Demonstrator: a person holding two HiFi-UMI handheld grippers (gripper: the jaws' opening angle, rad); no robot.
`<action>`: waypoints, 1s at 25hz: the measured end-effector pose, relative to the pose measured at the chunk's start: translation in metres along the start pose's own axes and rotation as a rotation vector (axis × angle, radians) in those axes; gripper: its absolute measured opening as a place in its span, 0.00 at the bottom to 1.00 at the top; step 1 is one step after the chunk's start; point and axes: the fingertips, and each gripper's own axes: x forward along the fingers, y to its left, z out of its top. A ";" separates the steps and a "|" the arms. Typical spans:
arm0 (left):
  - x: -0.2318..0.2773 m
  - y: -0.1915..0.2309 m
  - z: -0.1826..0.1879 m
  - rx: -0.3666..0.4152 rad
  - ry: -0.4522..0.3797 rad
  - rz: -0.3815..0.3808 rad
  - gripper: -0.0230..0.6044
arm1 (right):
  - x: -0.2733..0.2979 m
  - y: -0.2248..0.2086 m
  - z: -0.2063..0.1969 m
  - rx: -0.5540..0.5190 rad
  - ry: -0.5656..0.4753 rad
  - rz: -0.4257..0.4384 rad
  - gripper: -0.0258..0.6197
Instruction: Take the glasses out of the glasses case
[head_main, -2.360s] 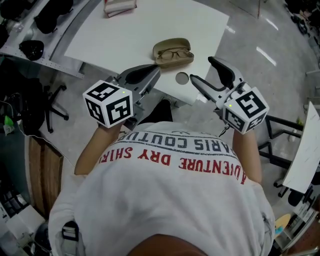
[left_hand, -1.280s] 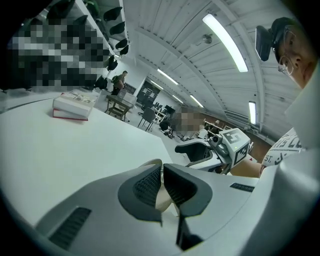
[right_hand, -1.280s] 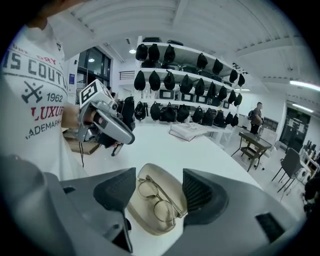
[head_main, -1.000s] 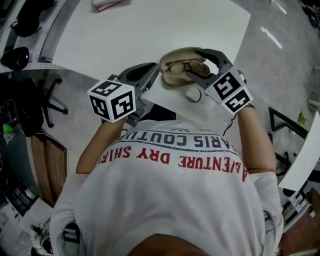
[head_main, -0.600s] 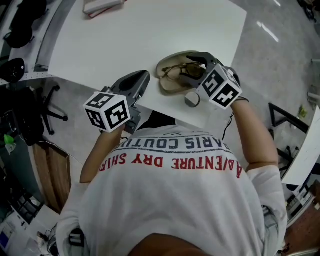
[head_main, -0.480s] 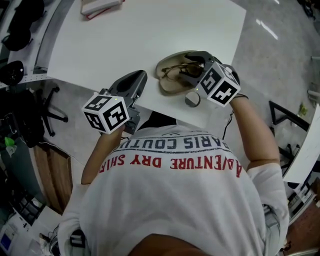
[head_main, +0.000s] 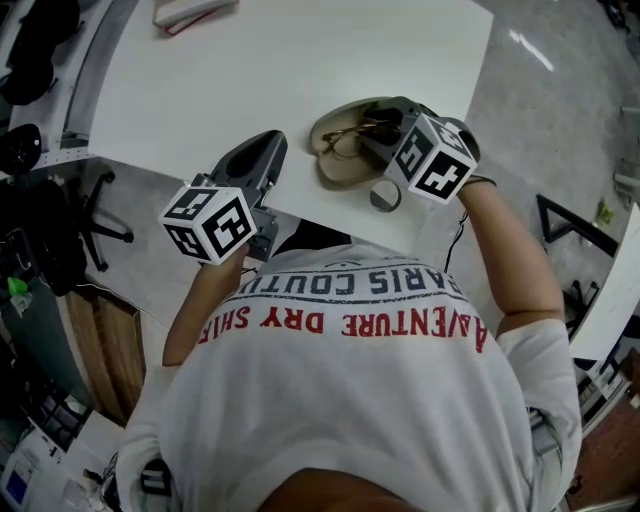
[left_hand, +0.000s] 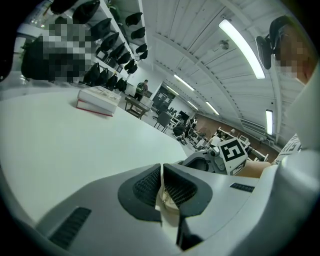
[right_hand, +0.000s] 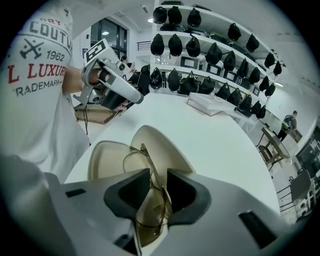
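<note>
Altogether the count is short: two hand-held grippers, one glasses case (head_main: 338, 172), one pair of glasses (head_main: 349, 137), one small round grey object (head_main: 384, 196) and one white book (head_main: 190, 10) with a red edge, all on a single white surface (head_main: 300, 60).

The case lies open near the surface's near edge, with the round object just beside it; what that object is cannot be told. The book sits well apart at the far side and is cut off by the top of the head view. The person's white shirt fills the lower half of that view.

The right hand-held gripper (right_hand: 158, 175) reaches into the open case. Its two pads stand on either side of the thin wire frame and are clenched on the glasses (right_hand: 137, 162), which sit tilted over the cream lining (right_hand: 105, 162). From above, its jaw tips cover part of the frame, and in its own view its body hides the near end of the case.

The left hand-held gripper (left_hand: 162, 172) has its pads drawn together with only a slit between them, grasping nothing. A cream sliver shows through the slit. It hangs over the surface's near edge, near the case but apart from it.
</note>
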 end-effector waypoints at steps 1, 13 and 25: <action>0.001 0.000 0.000 -0.001 0.000 0.000 0.10 | 0.001 0.000 -0.001 -0.010 0.006 0.004 0.21; -0.001 0.007 -0.001 -0.020 -0.003 0.013 0.10 | 0.004 0.007 -0.002 -0.189 0.074 0.075 0.12; -0.004 0.008 0.001 -0.034 -0.015 0.012 0.10 | 0.003 0.009 -0.001 -0.302 0.104 0.107 0.09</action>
